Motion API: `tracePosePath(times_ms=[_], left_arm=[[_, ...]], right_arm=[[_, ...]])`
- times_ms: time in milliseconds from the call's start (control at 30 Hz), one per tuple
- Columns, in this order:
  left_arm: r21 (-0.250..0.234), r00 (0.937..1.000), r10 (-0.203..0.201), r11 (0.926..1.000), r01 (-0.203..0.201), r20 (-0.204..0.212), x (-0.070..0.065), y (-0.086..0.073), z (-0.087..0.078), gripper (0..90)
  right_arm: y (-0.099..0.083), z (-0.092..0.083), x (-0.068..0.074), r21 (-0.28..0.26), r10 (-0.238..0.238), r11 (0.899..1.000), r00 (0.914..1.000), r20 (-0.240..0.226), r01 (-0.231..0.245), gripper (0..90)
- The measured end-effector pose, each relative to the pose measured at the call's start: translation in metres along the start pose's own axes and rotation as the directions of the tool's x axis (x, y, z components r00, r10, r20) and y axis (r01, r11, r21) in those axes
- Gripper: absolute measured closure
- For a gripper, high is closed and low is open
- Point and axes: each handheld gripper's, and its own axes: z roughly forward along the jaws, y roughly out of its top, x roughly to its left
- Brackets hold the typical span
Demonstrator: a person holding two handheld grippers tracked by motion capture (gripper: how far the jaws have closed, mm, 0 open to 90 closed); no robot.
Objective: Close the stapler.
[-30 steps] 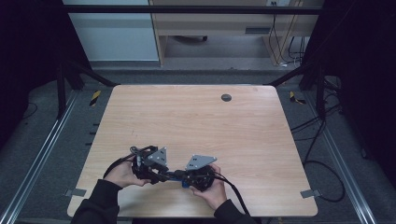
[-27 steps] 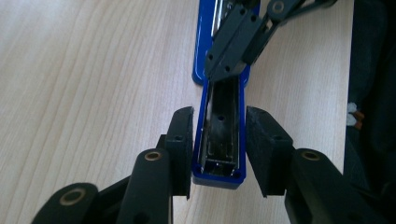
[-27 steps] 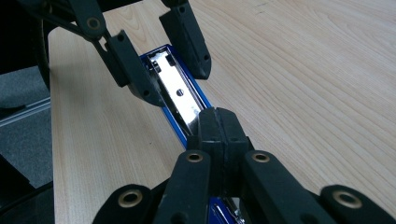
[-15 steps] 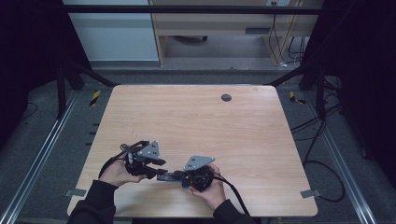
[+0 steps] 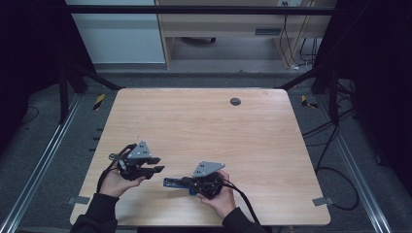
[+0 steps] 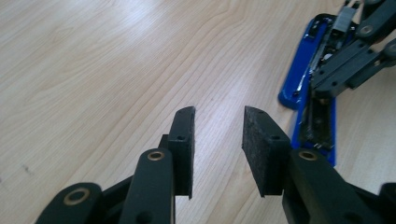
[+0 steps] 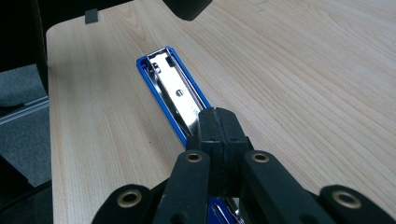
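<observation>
Two grippers work near the near edge of the wooden table [image 5: 272, 145] in the high view: the left gripper [image 5: 158, 165] sits at the near left with its jaws apart and pointing right, while the right gripper [image 5: 187, 182] lies just right of it, pointing left, with the blue stapler [image 5: 174, 182] protruding from its tip toward the left gripper. Stapler and left gripper are near each other but apart. Left gripper view: the left gripper [image 6: 218, 123] has its jaws standing apart with bare table between the pads, nothing held; they have just been closing slightly. The stapler [image 6: 299, 79], swung open, lies to the far right of these jaws, not touching them, with the right gripper [image 6: 348, 51] gripping it. Right gripper view: the right gripper [image 7: 219, 123] has its jaws pressed together over the stapler [image 7: 170, 91], clamped on its metal upper part, and the blue base extends beyond the tips toward the table's far left corner.
</observation>
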Motion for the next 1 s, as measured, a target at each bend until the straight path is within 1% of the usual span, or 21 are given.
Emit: tracePosePath(times_ms=[133, 300, 467, 567, 667, 733, 767, 867, 1000], left_arm=[[-0.014, 0.9992, -0.034, 0.9993, 0.034, -0.022, 0.001, -0.01, 0.0, 64.9], [-0.029, 0.9969, -0.066, 0.9975, 0.065, -0.043, 0.002, -0.021, 0.001, 65.4], [-0.045, 0.9916, -0.101, 0.9942, 0.098, -0.08, 0.003, -0.028, 0.001, 65.5], [-0.043, 0.9893, -0.104, 0.994, 0.101, -0.102, 0.001, -0.033, 0.001, 64.4], [-0.051, 0.9858, -0.107, 0.9935, 0.102, -0.129, 0.0, -0.038, 0.0, 62.3], [-0.065, 0.9825, -0.127, 0.9908, 0.119, -0.136, 0.001, -0.041, -0.001, 59.4], [-0.07, 0.9806, -0.13, 0.9902, 0.121, -0.146, 0.001, -0.043, -0.002, 59.5], [-0.069, 0.9773, -0.14, 0.989, 0.13, -0.159, 0.002, -0.044, -0.001, 60.5], [-0.07, 0.9764, -0.145, 0.9884, 0.135, -0.16, 0.001, -0.045, 0.0, 59.5]], right_arm=[[0.0, -0.001, 0.0, -0.003, 0.0, 1.0, 1.0, 0.003, 0.0, 90.0], [0.0, -0.003, 0.0, -0.008, 0.003, 1.0, 1.0, 0.001, -0.003, 90.0], [0.0, -0.006, -0.002, -0.011, 0.008, 1.0, 1.0, 0.004, -0.008, 90.0], [0.0, -0.009, -0.002, -0.019, 0.009, 1.0, 0.9999, 0.006, -0.009, 90.0], [0.0, -0.011, -0.003, -0.023, 0.011, 1.0, 0.9999, 0.004, -0.011, 90.0], [0.0, -0.013, -0.004, -0.028, 0.013, 1.0, 0.9999, 0.004, -0.013, 90.0], [0.0, -0.013, -0.005, -0.028, 0.012, 1.0, 0.9999, 0.003, -0.012, 90.0], [0.0, -0.015, -0.005, -0.031, 0.014, 0.999, 0.9999, 0.004, -0.014, 90.0], [0.0, -0.016, -0.005, -0.032, 0.011, 0.999, 0.9999, 0.006, -0.011, 90.0]])
